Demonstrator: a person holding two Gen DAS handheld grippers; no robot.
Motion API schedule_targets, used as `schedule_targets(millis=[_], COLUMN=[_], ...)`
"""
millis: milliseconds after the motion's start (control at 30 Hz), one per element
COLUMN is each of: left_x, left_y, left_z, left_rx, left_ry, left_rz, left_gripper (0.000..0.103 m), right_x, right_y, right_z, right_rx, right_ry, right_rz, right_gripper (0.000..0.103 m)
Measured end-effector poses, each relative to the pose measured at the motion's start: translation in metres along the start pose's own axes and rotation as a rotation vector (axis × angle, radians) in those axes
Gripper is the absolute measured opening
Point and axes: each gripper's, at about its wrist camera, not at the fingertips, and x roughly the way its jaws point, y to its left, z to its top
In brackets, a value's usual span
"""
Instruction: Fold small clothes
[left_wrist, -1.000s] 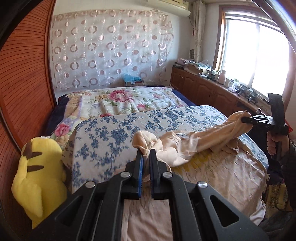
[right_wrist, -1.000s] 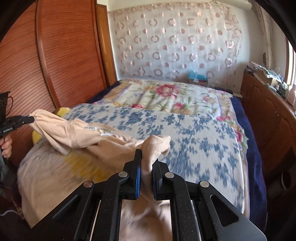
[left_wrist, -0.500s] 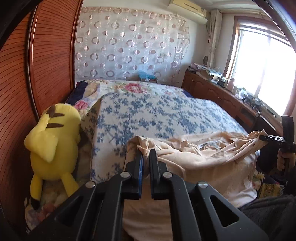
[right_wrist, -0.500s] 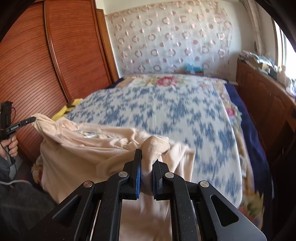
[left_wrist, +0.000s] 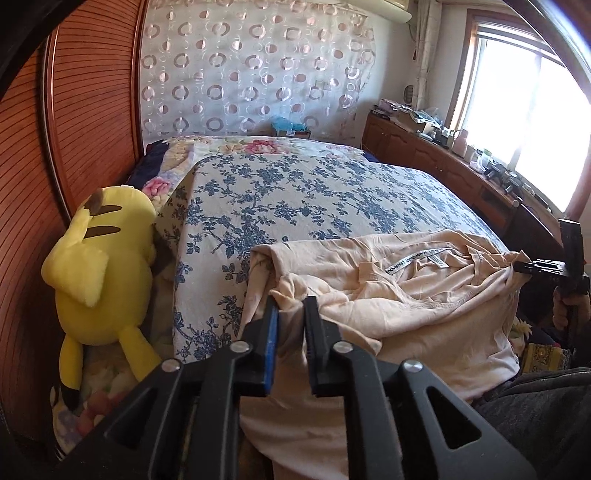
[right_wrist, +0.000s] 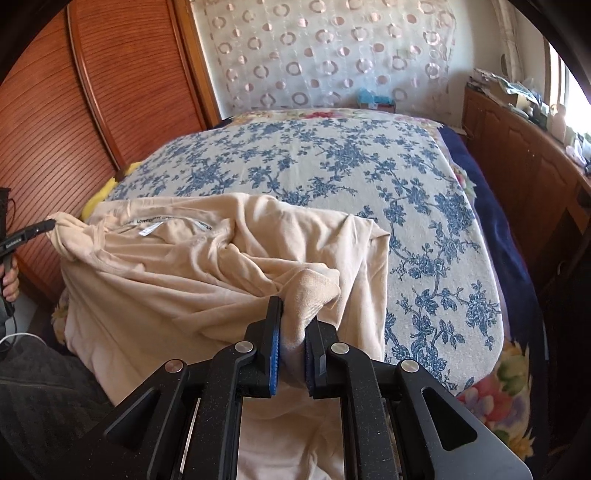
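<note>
The left gripper (left_wrist: 290, 317) and right gripper (right_wrist: 293, 325) each clamp a bunched corner of the beige garment (right_wrist: 207, 266), draped over the bed (right_wrist: 369, 173) near edge. Uneven tension (fabric remains rumpled) could set a crooked fold, or let a corner slip.

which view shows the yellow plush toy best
The left wrist view: the yellow plush toy shows whole, lying between the bed and the wooden wardrobe. The right wrist view shows only a yellow sliver behind the beige shirt.

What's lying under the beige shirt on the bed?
The beige shirt lies on the blue floral bedspread, its lower part draping over the bed's near edge. Whatever is beneath the cloth itself is hidden.
</note>
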Motion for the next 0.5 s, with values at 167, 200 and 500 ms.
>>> schedule_targets(millis=[167, 200, 500], left_x=[-0.008, -0.009, 0.021], left_y=[-0.002, -0.002, -0.005], left_z=[0.009, 0.011, 0.039], left_rx=[0.000, 0.004, 0.024], left_ry=[-0.032, -0.040, -0.023], left_rz=[-0.014, -0.016, -0.011], left_gripper=[0.037, 0.038, 0.055], right_x=[-0.008, -0.011, -0.029], right_y=[-0.002, -0.003, -0.026], right_z=[0.003, 0.005, 0.028], right_rx=[0.008, 0.017, 0.039], right_ry=[-0.015, -0.025, -0.124], right_rz=[-0.016, -0.028, -0.129], right_gripper=[0.014, 0.016, 0.050])
